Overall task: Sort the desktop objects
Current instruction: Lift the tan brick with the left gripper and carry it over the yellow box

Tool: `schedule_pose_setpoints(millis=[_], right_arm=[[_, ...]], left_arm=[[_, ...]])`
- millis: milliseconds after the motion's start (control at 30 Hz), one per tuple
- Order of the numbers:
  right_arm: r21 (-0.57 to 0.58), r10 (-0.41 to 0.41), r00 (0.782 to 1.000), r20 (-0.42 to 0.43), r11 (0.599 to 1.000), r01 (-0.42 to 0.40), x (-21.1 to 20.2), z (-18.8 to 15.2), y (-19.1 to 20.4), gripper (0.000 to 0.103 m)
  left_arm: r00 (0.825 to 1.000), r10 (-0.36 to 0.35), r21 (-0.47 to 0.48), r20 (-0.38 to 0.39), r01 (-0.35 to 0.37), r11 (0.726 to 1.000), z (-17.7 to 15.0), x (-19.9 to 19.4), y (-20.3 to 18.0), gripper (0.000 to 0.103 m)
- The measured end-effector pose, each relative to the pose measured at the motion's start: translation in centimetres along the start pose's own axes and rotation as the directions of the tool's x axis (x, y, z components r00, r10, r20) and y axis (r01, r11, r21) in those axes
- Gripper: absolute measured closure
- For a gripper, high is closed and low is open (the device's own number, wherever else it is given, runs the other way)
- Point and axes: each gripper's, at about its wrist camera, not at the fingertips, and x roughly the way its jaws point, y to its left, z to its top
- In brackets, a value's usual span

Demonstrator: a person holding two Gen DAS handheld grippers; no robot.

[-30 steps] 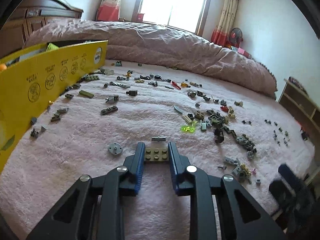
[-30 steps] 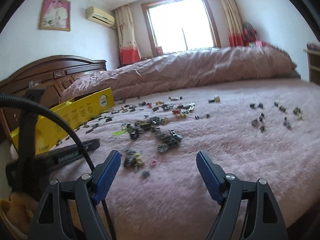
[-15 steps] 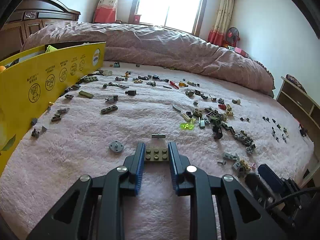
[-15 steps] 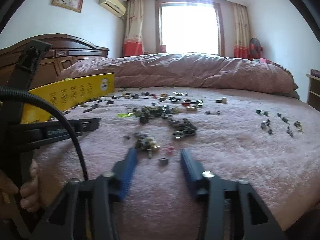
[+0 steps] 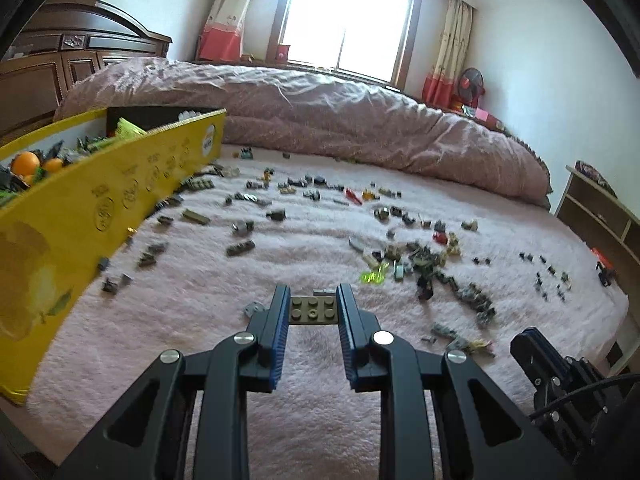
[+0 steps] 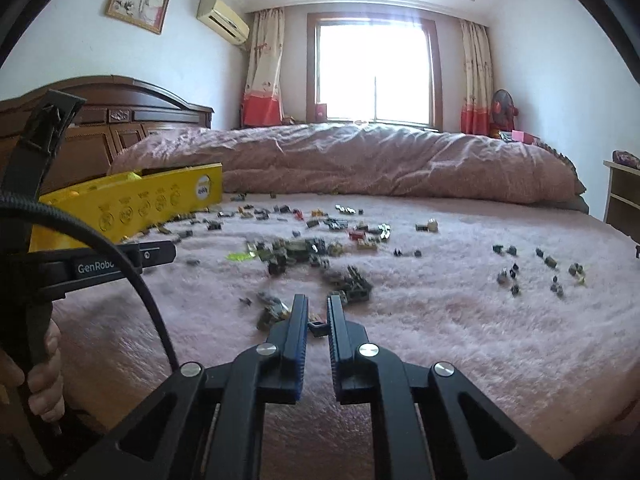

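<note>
- Pinching a flat olive-tan studded plastic brick [image 5: 313,309] between its blue-padded fingers, the left gripper [image 5: 313,309] is holding that piece just above the fuzzy pink bed blanket [image 5: 192,312], pads pressing on the brick's two short ends.
- Sitting on the blanket just left of the left gripper's tips is a small round grey disc piece [image 5: 253,309], and a thin grey bar piece [image 5: 324,291] is lying just beyond the held brick.
- Standing along the left side is the long yellow cardboard box [image 5: 100,216], its wall tilting over the blanket, with loose pieces and orange balls [image 5: 25,162] showing inside.
- Spreading across the middle of the blanket is the scatter of small dark and grey toy bricks [image 5: 420,256], a translucent lime-green piece [image 5: 374,275] glowing at its near edge.
- Closing in tight, the right gripper [image 6: 318,322] is showing only a narrow gap between its jaws, with a tiny dark square piece [image 6: 318,326] sitting in that gap; whether the pads are actually gripping it, I cannot tell.
- Lying just left of the right gripper's tips is a small clump of grey-green pieces [image 6: 272,310].
</note>
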Motion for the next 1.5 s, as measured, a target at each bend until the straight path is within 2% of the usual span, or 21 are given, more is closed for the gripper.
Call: schedule_pose_setpoints(millis=[300,433,700,933,1033,1267,1500], right_arm=[[0.004,0.053,0.998,0.017,0.999,-0.053,-1.0,1.3,0.8,0.093],[0.006,0.090,0.996,0.008,0.996,-0.090,-1.0,2.0,1.1,0.093],[0.041,0.193,0.980,-0.047,0.981,-0.191,0.6,3.7,1.8,0.093],[0.011,0.251,0.967,-0.052,0.968,-0.251,1.3,5.3,3.6,0.093],[0.000,0.279,0.959,-0.053,0.960,-0.280,1.5,6.1,4.7,0.093],[-0.009,0.367,0.927,-0.069,0.929,-0.369,3.1,8.7,7.9,0.093],[-0.038,0.481,0.873,-0.082,0.873,-0.485,5.1,11.4,13.5,0.093]], left_arm=[[0.993,0.105,0.036,0.060,-0.107,0.994,1.1,-3.8,0.8,0.079],[0.988,0.145,-0.001,0.058,-0.145,0.989,1.9,-4.6,1.8,0.079],[0.960,0.266,-0.012,0.083,-0.266,0.964,3.2,-6.2,3.2,0.079],[0.945,0.311,-0.064,0.098,-0.306,0.950,3.9,-7.2,5.6,0.079],[0.932,0.346,-0.083,0.107,-0.339,0.937,4.3,-7.8,6.9,0.079],[0.885,0.448,-0.133,0.124,-0.433,0.892,5.8,-9.0,11.2,0.079],[0.837,0.540,-0.185,0.087,-0.519,0.834,7.3,-8.9,16.5,0.079]])
